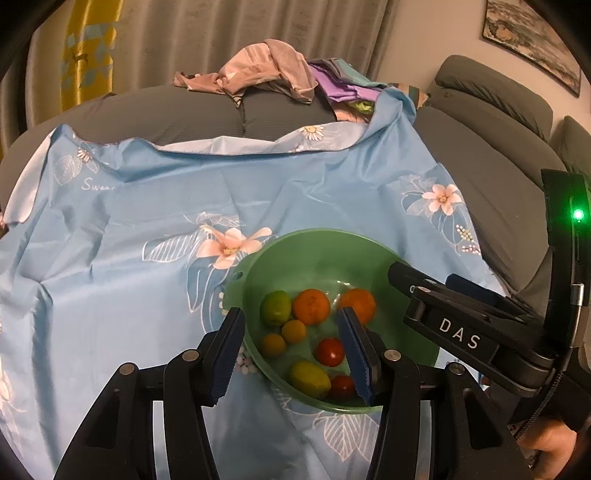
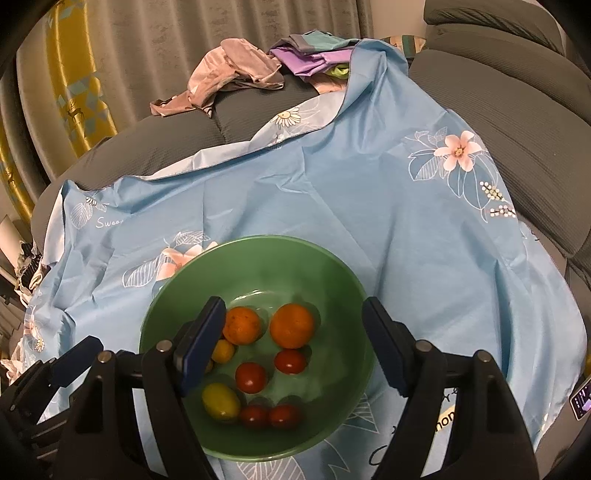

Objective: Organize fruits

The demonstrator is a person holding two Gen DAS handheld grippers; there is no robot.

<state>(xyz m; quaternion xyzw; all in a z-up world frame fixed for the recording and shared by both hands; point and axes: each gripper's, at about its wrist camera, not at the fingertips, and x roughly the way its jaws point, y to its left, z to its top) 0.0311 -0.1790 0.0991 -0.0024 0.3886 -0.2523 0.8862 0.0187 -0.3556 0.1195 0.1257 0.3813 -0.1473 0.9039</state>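
A green bowl of fruit (oranges, tomatoes, lemons) is seen on a blue flowered cloth; the left gripper and right gripper are held above it, jaws wide apart, empty.

Bowl: green plastic, smooth, slightly glossy inside. Sheet: thin blue cloth, faint sheen, creased, printed flowers. Sofa: grey ribbed fabric, matt. Curtain: grey woven cloth, matt, beside shiny yellow satin panel. Tomatoes: glossy skin. Oranges: dull, pitted peel. Gripper pads: blue ridged rubbery; arms matt black plastic, metal pins.
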